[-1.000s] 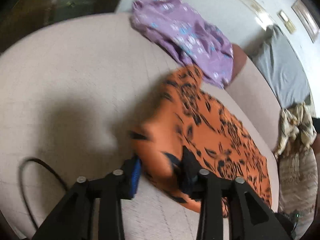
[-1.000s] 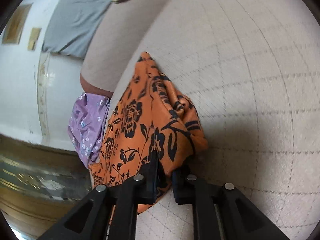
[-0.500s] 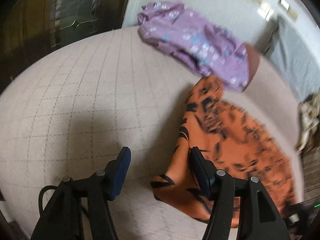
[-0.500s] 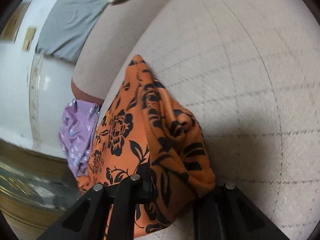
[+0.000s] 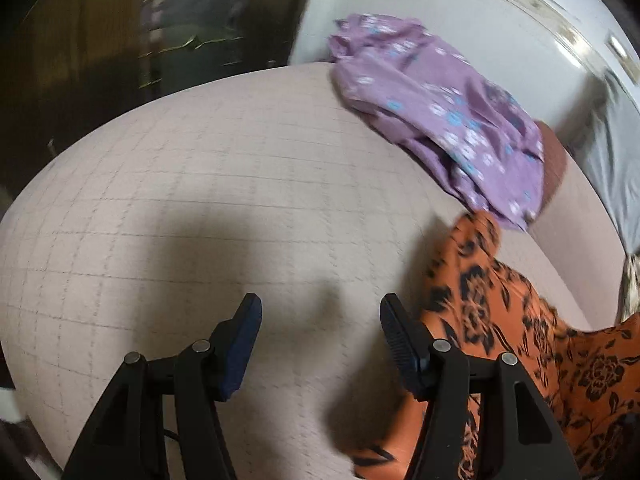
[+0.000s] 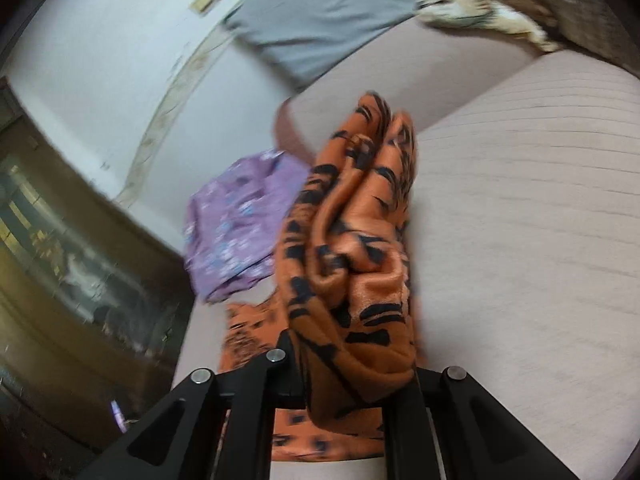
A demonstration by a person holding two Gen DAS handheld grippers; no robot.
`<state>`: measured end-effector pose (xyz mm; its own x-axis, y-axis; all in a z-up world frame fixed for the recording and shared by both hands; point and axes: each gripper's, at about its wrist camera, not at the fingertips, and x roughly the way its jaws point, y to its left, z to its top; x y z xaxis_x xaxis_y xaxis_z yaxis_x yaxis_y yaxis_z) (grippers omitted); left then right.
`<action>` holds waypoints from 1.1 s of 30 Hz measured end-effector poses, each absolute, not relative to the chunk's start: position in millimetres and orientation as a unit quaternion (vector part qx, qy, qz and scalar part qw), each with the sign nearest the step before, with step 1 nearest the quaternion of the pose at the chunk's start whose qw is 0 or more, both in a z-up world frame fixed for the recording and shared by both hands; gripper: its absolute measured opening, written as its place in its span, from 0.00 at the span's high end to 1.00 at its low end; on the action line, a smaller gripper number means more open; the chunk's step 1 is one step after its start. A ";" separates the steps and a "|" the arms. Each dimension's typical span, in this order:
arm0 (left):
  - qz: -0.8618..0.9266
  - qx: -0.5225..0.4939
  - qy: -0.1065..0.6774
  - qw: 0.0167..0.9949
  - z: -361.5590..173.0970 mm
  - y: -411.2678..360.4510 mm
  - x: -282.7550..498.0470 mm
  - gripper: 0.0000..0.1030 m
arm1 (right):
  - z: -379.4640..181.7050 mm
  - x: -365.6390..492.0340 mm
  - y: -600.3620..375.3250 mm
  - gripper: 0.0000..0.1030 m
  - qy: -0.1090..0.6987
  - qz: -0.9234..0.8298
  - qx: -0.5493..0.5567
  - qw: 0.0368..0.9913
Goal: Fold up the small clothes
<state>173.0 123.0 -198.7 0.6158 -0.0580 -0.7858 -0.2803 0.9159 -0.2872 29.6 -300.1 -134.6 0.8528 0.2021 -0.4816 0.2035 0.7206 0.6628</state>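
A second ago the left gripper (image 5: 320,320) was closed on the orange floral garment (image 5: 520,344); its jaws now stand wide apart over bare bed cover (image 5: 200,208), the cloth lying just beside the right-hand jaw. The right gripper (image 6: 352,380) has kept its pinch and lifted the garment, which now rises bunched before its camera instead of lying spread toward the bed's edge.

Orange garment (image 5: 532,344) with black florals, purple garment (image 5: 440,120) with pale blossoms, beige gridded cushion (image 5: 200,208).

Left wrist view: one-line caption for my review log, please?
Open left tongs above beige quilted cushion, orange black-floral garment at right, purple floral garment beyond.
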 end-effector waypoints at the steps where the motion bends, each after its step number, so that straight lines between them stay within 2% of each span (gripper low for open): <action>1: 0.069 -0.201 0.435 0.875 -199.7 128.5 173.9 0.39 | -133.2 34.6 -289.1 0.89 0.274 0.008 0.374 0.886; 12: 0.106 -0.211 0.444 0.864 -204.6 153.5 182.5 0.39 | -171.4 107.3 -152.0 0.89 0.361 0.107 0.412 0.830; 20: 0.112 -0.224 0.434 0.866 -199.8 164.7 180.8 0.39 | -189.0 116.2 -115.1 0.88 0.399 0.136 0.387 0.820; 23: 0.114 -0.223 0.430 0.868 -197.7 165.0 180.4 0.39 | -200.2 117.9 -110.9 0.83 0.420 0.153 0.380 0.810; 28: 0.103 -0.221 0.417 0.876 -192.4 161.3 178.6 0.39 | -220.4 116.3 -119.7 0.70 0.429 0.196 0.410 0.781; 29: 0.100 -0.218 0.414 0.878 -191.0 159.4 178.6 0.39 | -221.8 114.4 -123.5 0.59 0.425 0.212 0.420 0.773; 30: 0.095 -0.214 0.410 0.881 -189.0 156.6 178.4 0.39 | -221.2 112.1 -127.3 0.36 0.420 0.230 0.430 0.765; 31: 0.091 -0.210 0.407 0.884 -187.3 154.0 178.3 0.39 | -219.1 106.4 -131.8 0.28 0.409 0.257 0.443 0.755; 33: 0.079 -0.202 0.399 0.891 -183.5 148.3 177.2 0.39 | -211.4 94.0 -138.3 0.24 0.385 0.283 0.442 0.759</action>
<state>177.2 148.3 -183.5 0.6686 -0.0207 -0.7434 -0.3024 0.9057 -0.2972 94.0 -138.3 -211.4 0.5434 0.7700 -0.3345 -0.0891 0.4491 0.8890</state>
